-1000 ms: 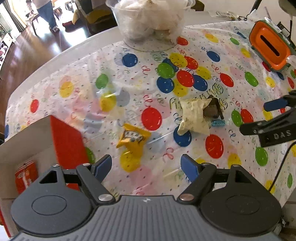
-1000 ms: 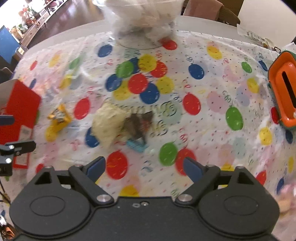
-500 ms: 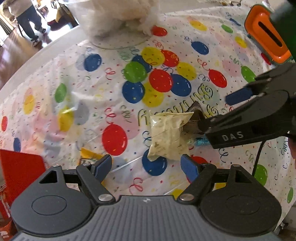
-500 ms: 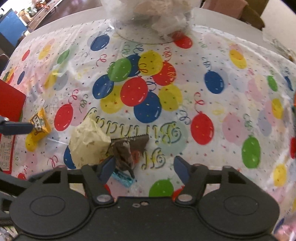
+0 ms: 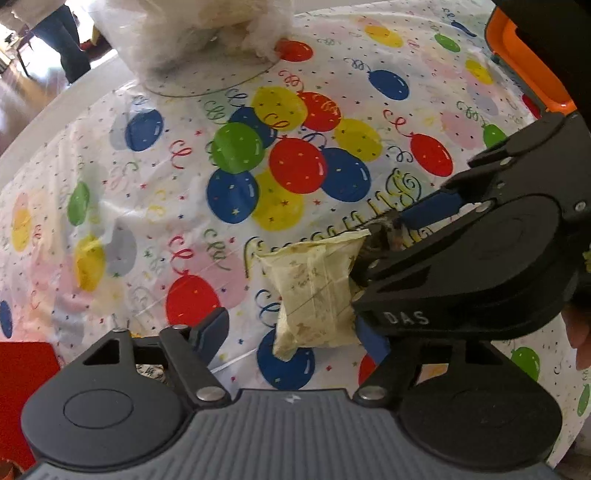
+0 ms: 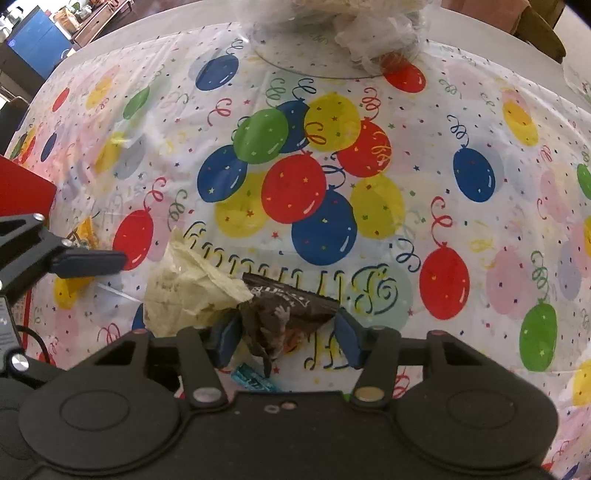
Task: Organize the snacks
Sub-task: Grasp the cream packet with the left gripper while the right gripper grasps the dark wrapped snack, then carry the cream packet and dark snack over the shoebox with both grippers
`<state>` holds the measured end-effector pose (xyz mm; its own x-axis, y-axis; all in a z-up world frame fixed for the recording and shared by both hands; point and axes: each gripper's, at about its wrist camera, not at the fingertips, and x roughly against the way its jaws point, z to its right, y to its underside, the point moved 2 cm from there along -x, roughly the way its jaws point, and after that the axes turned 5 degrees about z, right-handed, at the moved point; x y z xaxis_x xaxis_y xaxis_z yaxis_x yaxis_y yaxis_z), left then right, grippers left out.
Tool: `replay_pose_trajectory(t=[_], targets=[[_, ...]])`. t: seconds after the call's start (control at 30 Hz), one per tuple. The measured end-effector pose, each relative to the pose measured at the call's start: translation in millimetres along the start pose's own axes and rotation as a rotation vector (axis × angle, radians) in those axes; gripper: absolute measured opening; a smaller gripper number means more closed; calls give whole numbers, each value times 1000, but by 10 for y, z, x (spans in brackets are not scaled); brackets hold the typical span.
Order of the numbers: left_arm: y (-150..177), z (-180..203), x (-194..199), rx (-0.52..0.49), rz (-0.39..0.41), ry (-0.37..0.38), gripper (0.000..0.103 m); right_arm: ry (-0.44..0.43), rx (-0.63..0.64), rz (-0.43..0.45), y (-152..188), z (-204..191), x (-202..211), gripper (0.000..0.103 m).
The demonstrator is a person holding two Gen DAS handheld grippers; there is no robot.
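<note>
Balloon-print tablecloth (image 6: 461, 122); clear tub (image 5: 207, 33) at far edge, red box (image 5: 22, 369) at left. Pale yellow packet (image 6: 184, 291) lies touching dark brown wrapper (image 6: 291, 306), blue wrapper (image 6: 251, 378) just below. Right gripper (image 6: 286, 338) straddles the brown wrapper, jaws part-open, not clamped. Left gripper (image 5: 295, 332) wide, empty, beside the packet.

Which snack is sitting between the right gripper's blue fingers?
The dark brown packet, between the open right gripper. The pale yellow bag lies beside it, outside.
</note>
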<state>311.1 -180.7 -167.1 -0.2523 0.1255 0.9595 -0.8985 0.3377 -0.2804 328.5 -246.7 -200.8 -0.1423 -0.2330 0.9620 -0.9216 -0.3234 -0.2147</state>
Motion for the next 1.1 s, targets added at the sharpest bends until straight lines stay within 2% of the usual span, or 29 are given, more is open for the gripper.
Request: replay_pose_trajectory(t=[0.07, 0.1, 0.2, 0.33, 0.63, 0.83, 1.1], targets=[[-7, 4, -28, 3, -7, 9, 67, -7, 0, 0, -5, 14, -4, 45], [-9, 5, -43, 5, -13, 18, 63, -6, -2, 1, -8, 25, -4, 44], [-13, -4, -86, 18, -18, 49, 62, -7, -10, 2, -3, 70, 11, 40], [-20, -42, -158, 50, -31, 92, 52, -5, -16, 8, 15, 131, 32, 34], [-17, -16, -148, 60, -4, 92, 38, 29, -34, 32, 130, 232, 117, 25], [53, -88, -60, 93, 15, 96, 35, 42, -76, 53, 244, 301, 244, 22], [310, -151, 174, 124, 24, 131, 35, 6, -97, 63, 477, 195, 497, 22]])
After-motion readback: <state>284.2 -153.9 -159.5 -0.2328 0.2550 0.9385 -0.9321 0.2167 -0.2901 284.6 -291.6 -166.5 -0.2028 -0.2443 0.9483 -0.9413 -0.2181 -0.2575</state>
